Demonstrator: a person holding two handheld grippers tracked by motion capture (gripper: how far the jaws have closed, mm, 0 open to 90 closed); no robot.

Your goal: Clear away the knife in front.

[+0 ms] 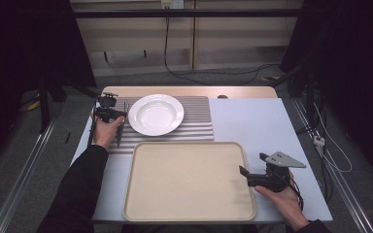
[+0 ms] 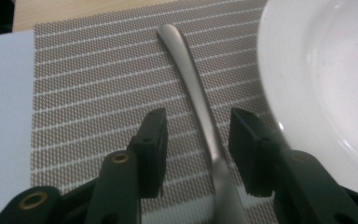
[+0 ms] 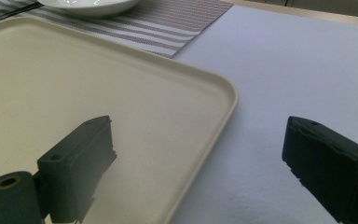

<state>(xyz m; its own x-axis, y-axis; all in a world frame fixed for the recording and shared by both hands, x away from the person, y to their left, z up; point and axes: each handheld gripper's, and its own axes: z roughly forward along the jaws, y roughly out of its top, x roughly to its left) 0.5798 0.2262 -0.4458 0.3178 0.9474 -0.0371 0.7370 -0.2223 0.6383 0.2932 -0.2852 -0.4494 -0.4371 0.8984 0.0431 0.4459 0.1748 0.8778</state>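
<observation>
Hand-held gripper (image 2: 196, 151) straddles smooth metal handle (image 2: 193, 88).

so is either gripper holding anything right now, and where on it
Nothing is held. The left gripper has its fingers open on either side of the utensil handle lying on the placemat, not clamped. The right gripper is open beside the tray.

There is one white plate (image 1: 156, 114), one striped mat (image 1: 196, 121) under the plate, one metal spoon-like thing (image 2: 200, 107) beside the plate, and one big tray (image 1: 188, 182) near the plate.
</observation>
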